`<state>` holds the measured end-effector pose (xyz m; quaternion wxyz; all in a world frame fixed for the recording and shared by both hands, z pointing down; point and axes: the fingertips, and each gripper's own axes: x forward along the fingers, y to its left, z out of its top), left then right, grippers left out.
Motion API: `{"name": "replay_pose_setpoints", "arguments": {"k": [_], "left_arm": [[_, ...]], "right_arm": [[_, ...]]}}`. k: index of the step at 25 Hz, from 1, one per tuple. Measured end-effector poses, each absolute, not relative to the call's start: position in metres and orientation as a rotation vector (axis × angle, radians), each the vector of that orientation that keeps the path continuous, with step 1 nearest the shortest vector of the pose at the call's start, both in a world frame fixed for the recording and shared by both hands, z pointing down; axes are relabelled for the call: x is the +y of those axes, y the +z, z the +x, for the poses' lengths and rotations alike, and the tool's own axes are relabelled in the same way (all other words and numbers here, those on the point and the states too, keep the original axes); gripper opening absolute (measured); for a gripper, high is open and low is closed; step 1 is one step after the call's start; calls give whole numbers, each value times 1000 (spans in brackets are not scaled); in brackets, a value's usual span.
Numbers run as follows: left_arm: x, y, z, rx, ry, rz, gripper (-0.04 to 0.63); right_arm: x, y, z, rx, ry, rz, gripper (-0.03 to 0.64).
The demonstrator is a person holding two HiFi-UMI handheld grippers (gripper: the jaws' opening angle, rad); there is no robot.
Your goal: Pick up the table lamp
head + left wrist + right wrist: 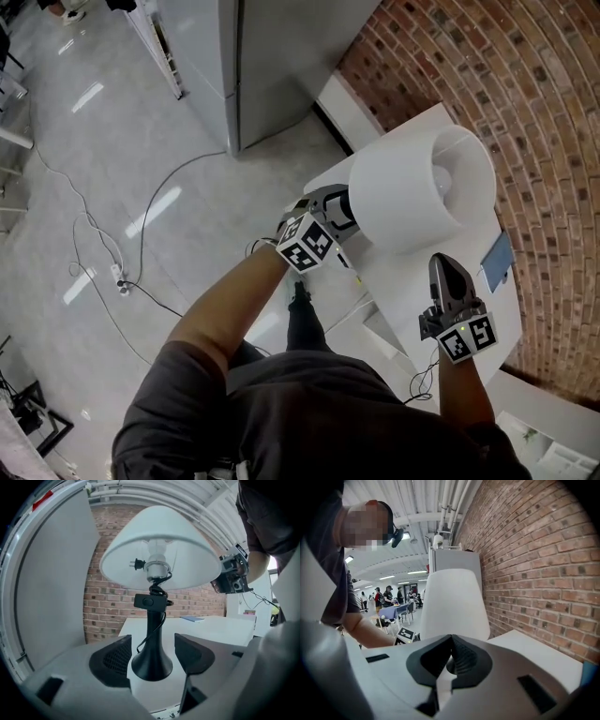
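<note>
The table lamp has a white shade and a black flared base, with a black cord switch on its stem. It stands upright on the white table. In the left gripper view my left gripper is open, and the base shows in the gap between its fingers with neither pad touching it. In the head view the shade hides those jaws; only the marker cube shows. My right gripper is shut on nothing, to the right of the lamp, pointing at the shade.
A brick wall runs along the table's far side. A blue booklet lies on the table near the wall. A grey cabinet stands beyond the table's left end. Cables trail over the floor. People sit far off.
</note>
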<state>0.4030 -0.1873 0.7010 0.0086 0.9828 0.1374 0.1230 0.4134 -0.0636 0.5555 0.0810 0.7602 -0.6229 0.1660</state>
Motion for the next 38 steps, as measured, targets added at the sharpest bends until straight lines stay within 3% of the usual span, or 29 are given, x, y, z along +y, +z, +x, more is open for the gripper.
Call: {"name": "replay_pose_setpoints", "arguments": {"k": [19, 26, 38], "left_arm": [[-159, 717, 490, 511, 247, 3132, 264], [-156, 718, 499, 542, 286, 3226, 121], [-198, 667, 463, 454, 337, 3171, 107]], "right_arm": [[-58, 518, 449, -1776, 398, 2331, -6], [-57, 528, 451, -1764, 425, 2334, -6], [-87, 511, 443, -1825, 374, 2309, -6]]}}
